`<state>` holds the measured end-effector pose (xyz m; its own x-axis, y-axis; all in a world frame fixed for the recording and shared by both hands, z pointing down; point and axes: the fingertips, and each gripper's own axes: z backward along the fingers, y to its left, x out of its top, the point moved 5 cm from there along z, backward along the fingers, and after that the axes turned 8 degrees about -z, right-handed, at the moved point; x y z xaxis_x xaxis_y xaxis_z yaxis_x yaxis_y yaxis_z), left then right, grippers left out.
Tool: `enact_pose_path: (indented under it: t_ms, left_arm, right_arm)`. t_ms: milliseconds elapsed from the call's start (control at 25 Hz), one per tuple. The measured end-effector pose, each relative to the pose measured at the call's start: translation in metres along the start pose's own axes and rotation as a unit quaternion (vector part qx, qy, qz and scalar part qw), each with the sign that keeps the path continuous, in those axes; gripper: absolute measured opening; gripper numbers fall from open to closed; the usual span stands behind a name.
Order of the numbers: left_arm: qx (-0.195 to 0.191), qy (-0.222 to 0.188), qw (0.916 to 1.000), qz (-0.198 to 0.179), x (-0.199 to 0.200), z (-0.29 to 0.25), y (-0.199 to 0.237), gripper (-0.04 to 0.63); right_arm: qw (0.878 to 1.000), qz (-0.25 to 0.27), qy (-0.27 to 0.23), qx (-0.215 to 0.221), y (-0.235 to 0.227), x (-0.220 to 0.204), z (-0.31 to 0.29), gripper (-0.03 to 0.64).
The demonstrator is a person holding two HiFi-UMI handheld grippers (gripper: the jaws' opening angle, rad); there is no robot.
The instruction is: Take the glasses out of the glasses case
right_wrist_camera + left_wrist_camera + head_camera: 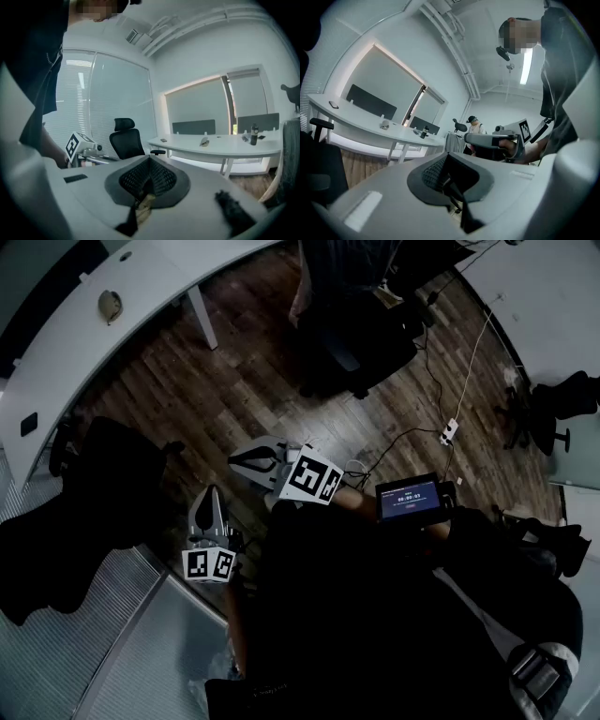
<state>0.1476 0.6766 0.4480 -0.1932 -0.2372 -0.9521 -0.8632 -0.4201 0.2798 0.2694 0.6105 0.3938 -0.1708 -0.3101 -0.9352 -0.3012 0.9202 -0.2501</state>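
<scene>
No wording clearly read anywhere, pale digits shown on the small lit screen (410,498), possibly a timer, too blurred to be made out, black-and-white square markers (314,477) borne on the cubes of the left gripper (210,495) and right gripper (242,458), no letters carried.

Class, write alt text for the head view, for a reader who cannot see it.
Seen from above, a person in dark clothes holds the left gripper and right gripper, both empty, over a wooden floor. A white desk runs along the upper left.
</scene>
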Motion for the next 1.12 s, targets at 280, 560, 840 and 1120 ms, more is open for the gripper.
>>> enact_pose_path:
  t_ms: [280, 560, 840, 1120]
  left_arm:
    - [-0.014, 0.012, 0.9998, -0.012, -0.019, -0.026, -0.025, 0.006]
    - [-0.026, 0.060, 0.9978, -0.013, -0.004, -0.112, -0.037, 0.007]
    - [-0.026, 0.071, 0.9971, -0.006, 0.000, -0.150, -0.037, 0.008]
    - [-0.035, 0.086, 0.9955, 0.016, 0.001, -0.165, -0.016, 0.006]
  right_arm:
    - [1.000, 0.002, -0.012, 0.006, -0.024, -0.011, 0.012, 0.009]
    - [0.999, -0.028, -0.033, -0.013, -0.114, 0.010, 0.026, 0.009]
    - [0.997, -0.071, -0.028, -0.016, -0.146, -0.005, 0.022, 0.009]
    - [0.997, -0.074, -0.010, -0.016, -0.164, -0.001, 0.003, 0.009]
